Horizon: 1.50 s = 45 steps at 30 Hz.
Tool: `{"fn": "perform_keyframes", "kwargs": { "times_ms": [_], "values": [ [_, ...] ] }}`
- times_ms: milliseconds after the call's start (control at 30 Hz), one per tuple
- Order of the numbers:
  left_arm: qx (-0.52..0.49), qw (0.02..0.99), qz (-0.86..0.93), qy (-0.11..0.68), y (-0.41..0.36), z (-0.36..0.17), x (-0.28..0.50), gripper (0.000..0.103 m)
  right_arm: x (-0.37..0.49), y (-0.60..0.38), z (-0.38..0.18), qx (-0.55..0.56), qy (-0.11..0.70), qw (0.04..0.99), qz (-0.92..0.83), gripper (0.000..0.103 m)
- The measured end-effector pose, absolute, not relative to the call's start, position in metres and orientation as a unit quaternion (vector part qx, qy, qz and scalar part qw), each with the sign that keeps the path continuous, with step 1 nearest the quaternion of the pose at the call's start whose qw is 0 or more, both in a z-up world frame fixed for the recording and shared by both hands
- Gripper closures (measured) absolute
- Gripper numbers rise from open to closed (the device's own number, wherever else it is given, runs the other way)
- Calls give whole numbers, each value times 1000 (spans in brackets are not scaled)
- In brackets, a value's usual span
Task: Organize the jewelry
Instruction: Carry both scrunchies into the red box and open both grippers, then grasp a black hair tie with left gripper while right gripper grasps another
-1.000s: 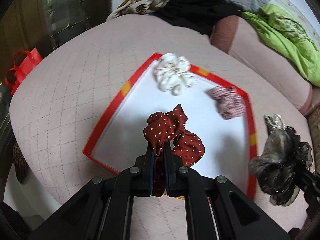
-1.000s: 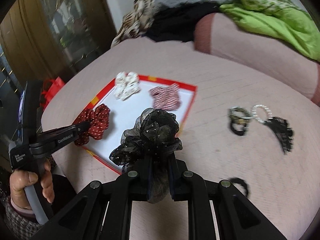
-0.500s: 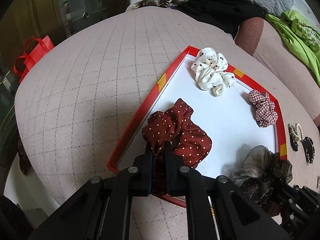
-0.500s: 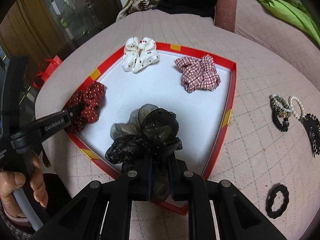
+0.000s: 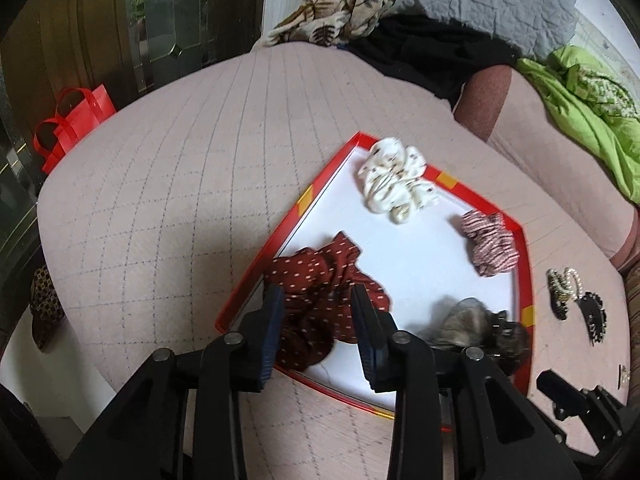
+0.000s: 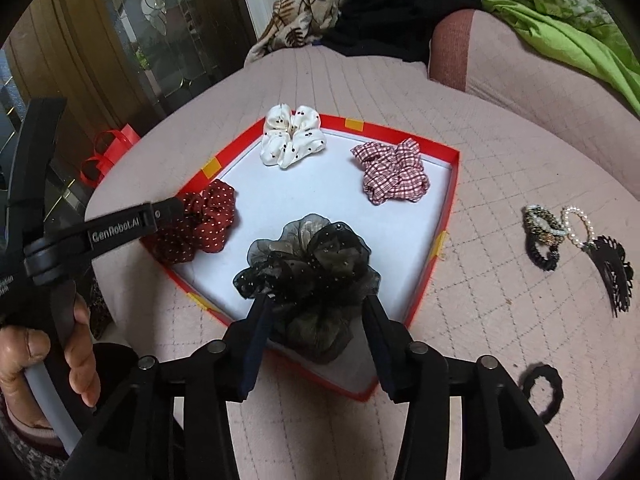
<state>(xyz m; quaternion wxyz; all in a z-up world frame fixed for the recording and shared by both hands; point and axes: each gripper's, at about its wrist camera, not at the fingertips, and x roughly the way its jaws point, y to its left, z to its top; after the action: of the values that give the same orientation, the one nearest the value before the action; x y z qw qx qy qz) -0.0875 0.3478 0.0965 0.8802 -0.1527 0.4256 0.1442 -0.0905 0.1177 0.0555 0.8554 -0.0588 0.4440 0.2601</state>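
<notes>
A red-rimmed white tray [image 5: 416,256] [image 6: 280,192] lies on the pink quilted surface. My left gripper [image 5: 318,300] is open, its fingers either side of the dark red dotted scrunchie [image 5: 320,284] [image 6: 200,220] lying at the tray's near left corner. My right gripper [image 6: 316,308] is open around the black sheer scrunchie [image 6: 312,264] [image 5: 472,326] lying at the tray's near edge. A white dotted scrunchie [image 5: 394,180] [image 6: 292,140] and a red checked scrunchie [image 5: 490,246] [image 6: 394,172] lie at the tray's far side.
Right of the tray lie bracelets and a pearl ring [image 6: 556,228], a black hair claw [image 6: 612,272] and a black hair tie [image 6: 542,392]. Clothes and a green cloth [image 6: 568,20] are piled at the back. A red bag [image 5: 72,120] stands off the left edge.
Both grippers have opened and let go of their scrunchies, which now lie in the tray. Both had moved over the tray beforehand.
</notes>
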Motion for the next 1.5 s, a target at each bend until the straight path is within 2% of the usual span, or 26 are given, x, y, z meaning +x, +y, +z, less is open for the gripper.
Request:
{"fn": "perform_keyframes", "kwargs": {
  "times_ms": [233,600,1000,1233,1433,1500],
  "values": [
    [-131,898,120,402,317,128,-99,66,-111,67,69,-40,429,868,246,51],
    [-71,911,25,406,228,144,-101,63,-123,-102,54,46,453,885,93,51],
    [-24,904,-55,424,151,141,-98,63,-121,-113,41,55,447,887,102,51],
    [-34,886,-102,451,118,134,-60,63,-119,-138,37,70,439,892,84,51],
    [-4,867,-128,481,78,104,-7,64,-115,-165,30,89,433,894,68,51],
    [-6,856,-132,499,67,85,16,69,-114,-171,27,96,431,895,65,51]
  ]
}}
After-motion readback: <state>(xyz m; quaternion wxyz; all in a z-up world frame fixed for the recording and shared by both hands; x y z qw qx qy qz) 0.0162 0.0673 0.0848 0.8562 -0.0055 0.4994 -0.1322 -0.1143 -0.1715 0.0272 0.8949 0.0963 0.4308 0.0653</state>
